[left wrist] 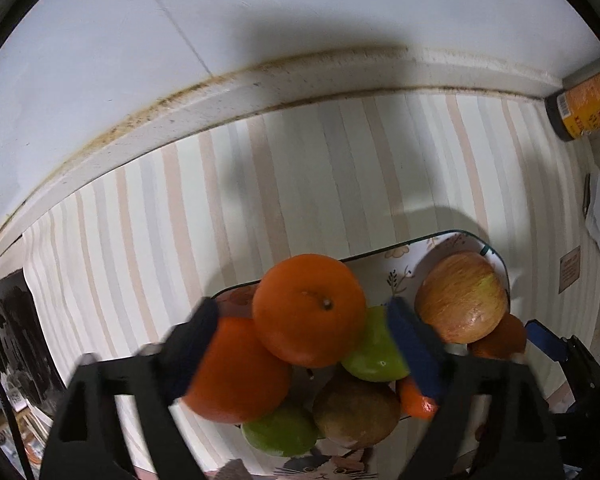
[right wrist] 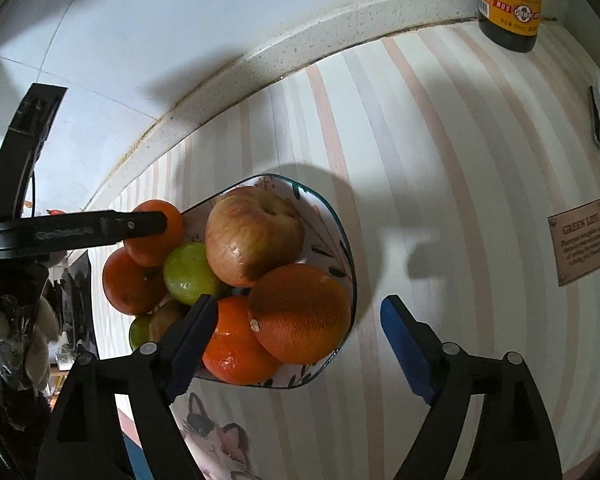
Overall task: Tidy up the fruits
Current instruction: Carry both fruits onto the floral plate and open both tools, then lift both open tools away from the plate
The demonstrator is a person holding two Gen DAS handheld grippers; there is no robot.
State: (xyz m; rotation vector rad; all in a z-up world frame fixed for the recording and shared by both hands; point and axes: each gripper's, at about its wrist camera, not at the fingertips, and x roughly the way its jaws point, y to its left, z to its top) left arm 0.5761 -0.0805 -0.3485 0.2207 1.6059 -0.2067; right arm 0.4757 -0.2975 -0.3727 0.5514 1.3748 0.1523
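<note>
A patterned bowl (right wrist: 342, 240) on the striped cloth holds a heap of fruit: a red-yellow apple (right wrist: 254, 234), several oranges (right wrist: 300, 312), green fruit (right wrist: 190, 274) and a brown one (left wrist: 356, 412). My left gripper (left wrist: 304, 320) is open with its jaws either side of the top orange (left wrist: 310, 310), which rests on the heap. The apple (left wrist: 462, 296) sits right of it. My right gripper (right wrist: 300, 324) is open at the bowl's near right rim, its left pad beside an orange (right wrist: 236, 344) and its right pad outside the bowl.
A dark sauce bottle with a yellow label (right wrist: 508, 4) stands at the back by the white wall ledge (right wrist: 340, 28). A brown printed label (right wrist: 582, 242) is on the cloth at right. A cat picture (right wrist: 220, 440) is printed near the front edge.
</note>
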